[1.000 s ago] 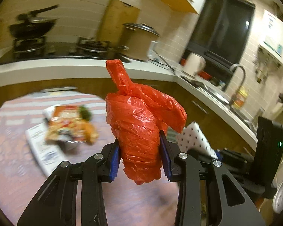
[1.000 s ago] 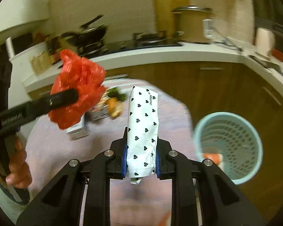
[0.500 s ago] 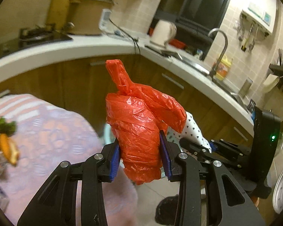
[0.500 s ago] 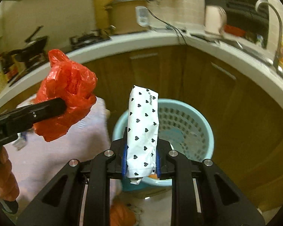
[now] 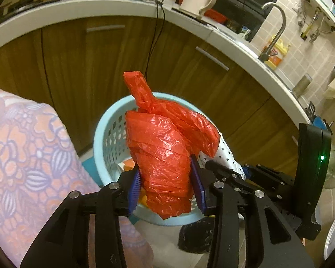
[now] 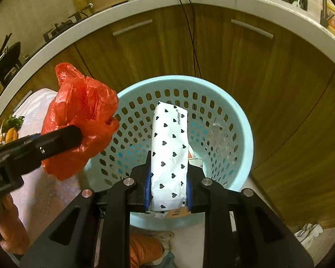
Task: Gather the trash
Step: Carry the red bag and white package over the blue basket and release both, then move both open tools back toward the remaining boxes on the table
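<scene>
the right tool (image 6: 167,192) is clamped on a white heart-print packet (image 6: 169,156) whose long axis runs forward along the fingers, and the blue basket (image 6: 241,120) lies straight below and ahead of it, so this side looks nearer the drop. the left tool (image 5: 166,192) pinches a crumpled red bag (image 5: 163,156) upright, with the basket (image 5: 105,138) just beyond and beneath its tips.
</scene>
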Demonstrator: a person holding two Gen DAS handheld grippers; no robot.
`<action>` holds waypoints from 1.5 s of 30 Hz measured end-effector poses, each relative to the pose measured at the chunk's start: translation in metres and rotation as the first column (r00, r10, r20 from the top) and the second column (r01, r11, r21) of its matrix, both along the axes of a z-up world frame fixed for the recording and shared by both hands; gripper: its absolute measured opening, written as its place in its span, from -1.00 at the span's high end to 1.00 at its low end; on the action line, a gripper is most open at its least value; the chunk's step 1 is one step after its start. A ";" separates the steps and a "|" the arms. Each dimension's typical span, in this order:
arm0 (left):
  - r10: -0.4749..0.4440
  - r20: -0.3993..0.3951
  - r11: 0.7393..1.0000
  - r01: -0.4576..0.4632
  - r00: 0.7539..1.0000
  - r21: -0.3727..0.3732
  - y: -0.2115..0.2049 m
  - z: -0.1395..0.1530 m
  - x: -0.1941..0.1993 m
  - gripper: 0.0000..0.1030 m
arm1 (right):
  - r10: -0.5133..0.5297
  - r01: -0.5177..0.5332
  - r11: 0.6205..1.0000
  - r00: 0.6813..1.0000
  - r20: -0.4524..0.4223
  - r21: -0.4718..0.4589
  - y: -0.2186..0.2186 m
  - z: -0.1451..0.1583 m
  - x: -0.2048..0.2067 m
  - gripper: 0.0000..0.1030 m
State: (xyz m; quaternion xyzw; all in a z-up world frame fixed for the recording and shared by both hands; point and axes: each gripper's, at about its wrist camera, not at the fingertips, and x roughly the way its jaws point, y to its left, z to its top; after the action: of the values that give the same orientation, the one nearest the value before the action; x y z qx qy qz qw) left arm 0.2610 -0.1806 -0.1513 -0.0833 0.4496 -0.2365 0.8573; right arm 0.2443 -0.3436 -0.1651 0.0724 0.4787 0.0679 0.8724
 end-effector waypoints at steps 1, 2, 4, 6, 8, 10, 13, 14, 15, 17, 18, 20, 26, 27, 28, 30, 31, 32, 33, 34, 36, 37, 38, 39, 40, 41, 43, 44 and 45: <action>0.004 -0.004 1.000 -0.004 1.000 0.003 0.000 -0.002 0.001 0.06 | -0.002 0.002 1.000 1.000 -0.006 0.004 0.000 -0.002 0.003 0.55; 0.019 -0.005 1.000 -0.019 1.000 0.010 0.001 -0.003 0.002 -0.02 | -0.004 0.004 1.000 1.000 -0.012 0.007 0.001 -0.004 0.006 0.50; 0.039 -0.005 0.999 -0.039 0.999 0.007 0.006 -0.004 0.003 -0.17 | -0.023 0.023 1.000 1.000 -0.016 0.009 0.000 -0.006 0.009 -0.20; 0.045 -0.004 0.999 -0.045 0.999 0.007 0.010 -0.003 0.004 -0.17 | -0.031 0.031 0.999 0.999 -0.009 0.016 -0.002 -0.007 0.010 -0.27; 0.049 0.003 0.999 -0.049 0.999 0.005 0.013 0.000 0.002 -0.20 | -0.041 0.042 0.999 0.999 -0.010 0.025 -0.005 -0.007 0.012 -0.27; 0.058 0.011 0.998 -0.058 0.998 0.001 0.017 0.004 0.000 -0.24 | -0.048 0.048 0.998 0.999 -0.007 0.032 -0.008 -0.005 0.010 -0.27; 0.066 0.021 0.998 -0.066 0.998 -0.012 0.023 0.009 -0.003 -0.24 | -0.050 0.049 0.998 0.999 0.006 0.031 -0.007 0.000 0.006 -0.27; 0.068 0.023 0.998 -0.067 0.997 -0.013 0.023 0.011 -0.003 -0.24 | -0.048 0.048 0.998 0.999 0.011 0.031 -0.006 0.002 0.006 -0.27; 0.072 0.027 0.997 -0.071 0.997 -0.016 0.026 0.014 -0.005 -0.24 | -0.044 0.043 0.999 0.999 0.020 0.030 -0.004 0.006 0.004 -0.27; 0.079 0.037 0.997 -0.078 0.996 -0.024 0.033 0.019 -0.011 -0.24 | -0.036 0.035 0.999 0.999 0.032 0.029 0.000 0.012 0.002 -0.27; 0.083 0.045 0.996 -0.082 0.996 -0.026 0.035 0.022 -0.015 -0.24 | -0.029 0.028 0.999 0.999 0.042 0.028 0.003 0.016 0.000 -0.27; 0.091 0.065 0.996 -0.090 0.994 -0.027 0.039 0.030 -0.022 -0.24 | -0.010 0.008 1.000 0.997 0.072 0.027 0.011 0.026 -0.005 -0.27; 0.157 0.153 0.988 -0.156 0.976 -0.018 0.070 0.060 -0.057 -0.24 | 0.065 -0.072 0.996 0.986 0.152 0.044 0.046 0.056 -0.021 -0.27; 0.178 0.170 0.984 -0.178 0.969 -0.015 0.079 0.065 -0.066 -0.25 | 0.079 -0.087 0.995 0.983 0.165 0.045 0.053 0.060 -0.024 -0.27; 0.192 0.177 0.981 -0.192 0.965 -0.013 0.085 0.069 -0.071 -0.29 | 0.097 -0.108 0.993 0.978 0.182 0.050 0.063 0.065 -0.028 -0.27; 0.241 0.200 0.970 -0.243 0.950 -0.014 0.104 0.076 -0.085 -0.38 | 0.117 -0.133 0.988 0.972 0.203 0.071 0.080 0.069 -0.034 -0.27; 0.265 0.212 0.963 -0.269 0.941 -0.012 0.112 0.078 -0.093 -0.43 | 0.130 -0.152 0.984 0.969 0.210 0.093 0.092 0.069 -0.039 -0.27; 0.295 0.226 0.953 -0.302 0.928 -0.006 0.122 0.079 -0.102 -0.46 | 0.145 -0.170 0.980 0.966 0.215 0.101 0.102 0.068 -0.042 -0.27; 0.339 0.242 0.936 -0.351 0.909 0.009 0.134 0.079 -0.113 -0.49 | 0.161 -0.187 0.977 0.962 0.222 0.100 0.114 0.066 -0.046 -0.27; 0.375 0.251 0.919 -0.393 0.892 0.023 0.144 0.078 -0.122 -0.50 | 0.183 -0.209 0.973 0.956 0.229 0.094 0.130 0.063 -0.051 -0.27; 0.467 0.268 0.866 -0.498 0.843 0.056 0.169 0.076 -0.141 -0.50 | 0.226 -0.253 0.963 0.947 0.226 0.094 0.155 0.057 -0.057 -0.27; 0.504 0.273 0.840 -0.538 0.819 0.063 0.181 0.074 -0.149 -0.50 | 0.247 -0.273 0.958 0.943 0.221 0.094 0.170 0.054 -0.059 -0.27; 0.542 0.276 0.813 -0.579 0.793 0.066 0.193 0.073 -0.156 -0.50 | 0.258 -0.283 0.955 0.941 0.217 0.093 0.181 0.052 -0.060 -0.27; 0.589 0.276 0.778 -0.625 0.760 0.062 0.208 0.071 -0.166 -0.51 | 0.274 -0.298 0.950 0.939 0.209 0.096 0.194 0.049 -0.061 -0.27; 0.625 0.273 0.749 -0.660 0.732 0.057 0.222 0.070 -0.173 -0.54 | 0.284 -0.307 0.947 0.937 0.205 0.095 0.204 0.047 -0.062 -0.27; 0.665 0.270 0.712 -0.700 0.697 0.054 0.237 0.067 -0.181 -0.55 | 0.293 -0.315 0.945 0.935 0.202 0.087 0.214 0.045 -0.063 -0.27; 0.700 0.259 0.676 -0.734 0.666 0.059 0.254 0.064 -0.188 -0.56 | 0.307 -0.325 0.943 0.933 0.187 0.077 0.232 0.040 -0.063 -0.27; 0.712 0.247 0.665 -0.744 0.657 0.062 0.262 0.059 -0.191 -0.56 | 0.315 -0.333 0.939 0.932 0.181 0.080 0.238 0.038 -0.063 -0.27; 0.730 0.232 0.648 -0.759 0.643 0.064 0.272 0.054 -0.194 -0.56 | 0.322 -0.339 0.938 0.930 0.176 0.076 0.243 0.036 -0.063 -0.27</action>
State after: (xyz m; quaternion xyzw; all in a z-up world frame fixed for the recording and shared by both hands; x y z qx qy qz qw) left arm 0.0674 0.0912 -0.0972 -0.1718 0.3104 0.1672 0.9199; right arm 0.1813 -0.1010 -0.1288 0.0310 0.4079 0.2446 0.8791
